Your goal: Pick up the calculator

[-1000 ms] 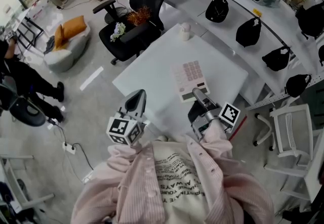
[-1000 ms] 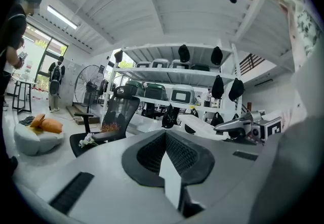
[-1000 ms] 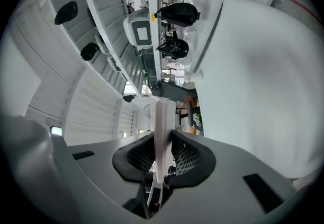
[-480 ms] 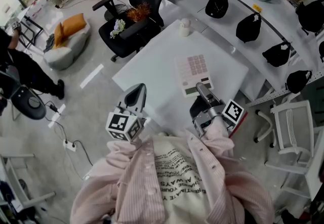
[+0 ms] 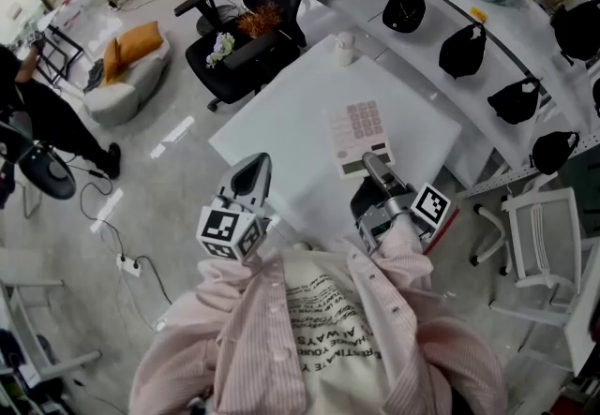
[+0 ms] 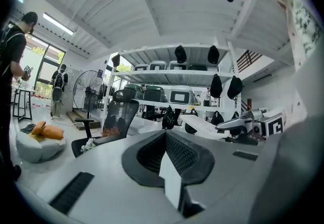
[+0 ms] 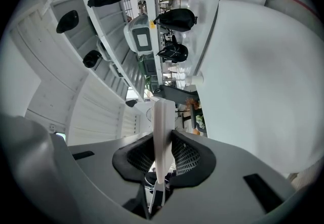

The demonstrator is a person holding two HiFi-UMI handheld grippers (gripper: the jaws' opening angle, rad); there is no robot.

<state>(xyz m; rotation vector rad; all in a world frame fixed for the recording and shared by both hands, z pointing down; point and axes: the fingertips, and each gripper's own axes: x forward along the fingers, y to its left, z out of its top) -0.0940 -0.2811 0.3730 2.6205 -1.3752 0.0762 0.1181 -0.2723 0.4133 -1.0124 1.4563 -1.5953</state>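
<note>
Right gripper (image 7: 162,161) jaws clamp a thin white plastic calculator (image 7: 163,122) edge-on, upright betw. them, w/ flat white tabletop (image 7: 263,81) filling frame right of calculator, black fabric bags (image 7: 174,18) on shelving above it & grey-white box w/ screen (image 7: 142,40) above-left.

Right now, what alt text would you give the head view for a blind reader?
Seen from above, the right tool grips the near edge of a calculator over a white table. The left tool is empty at the table's near edge.
</note>
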